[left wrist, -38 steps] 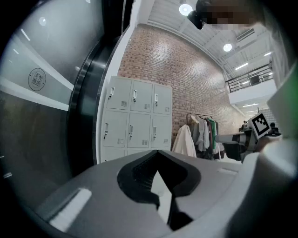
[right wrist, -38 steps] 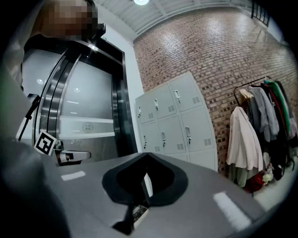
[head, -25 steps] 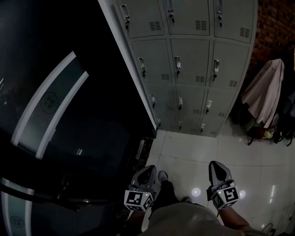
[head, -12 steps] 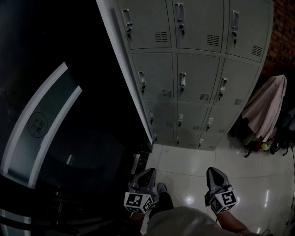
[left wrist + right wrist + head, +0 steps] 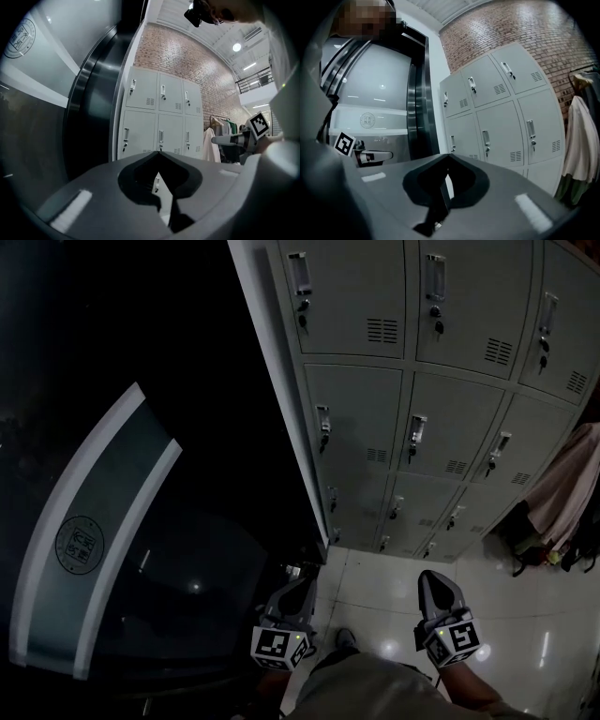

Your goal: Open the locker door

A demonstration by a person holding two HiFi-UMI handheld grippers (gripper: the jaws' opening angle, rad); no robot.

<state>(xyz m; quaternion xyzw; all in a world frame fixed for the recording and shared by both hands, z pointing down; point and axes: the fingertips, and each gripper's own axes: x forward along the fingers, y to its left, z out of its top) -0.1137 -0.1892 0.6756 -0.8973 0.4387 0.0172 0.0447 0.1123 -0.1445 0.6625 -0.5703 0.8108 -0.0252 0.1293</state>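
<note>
A bank of grey metal lockers (image 5: 441, 381) stands ahead, each door with a small upright handle and a vent; every door I see is closed. Both grippers are held low and level, well short of the lockers and touching nothing. My left gripper (image 5: 302, 583) is shut and empty; in its own view the lockers (image 5: 159, 108) stand beyond its closed tips (image 5: 159, 153). My right gripper (image 5: 429, 576) is shut and empty too, with the lockers (image 5: 501, 112) beyond its tips (image 5: 448, 156).
A dark glass wall with a pale curved band and a round emblem (image 5: 84, 540) runs along the left, up to the lockers' side. A pinkish garment (image 5: 574, 479) hangs right of the lockers by a brick wall. Glossy white floor tiles (image 5: 375, 589) lie ahead.
The lockers have grown larger and slid up and right in the head view as I came closer. Both grippers have travelled forward with me, still shut and side by side.
</note>
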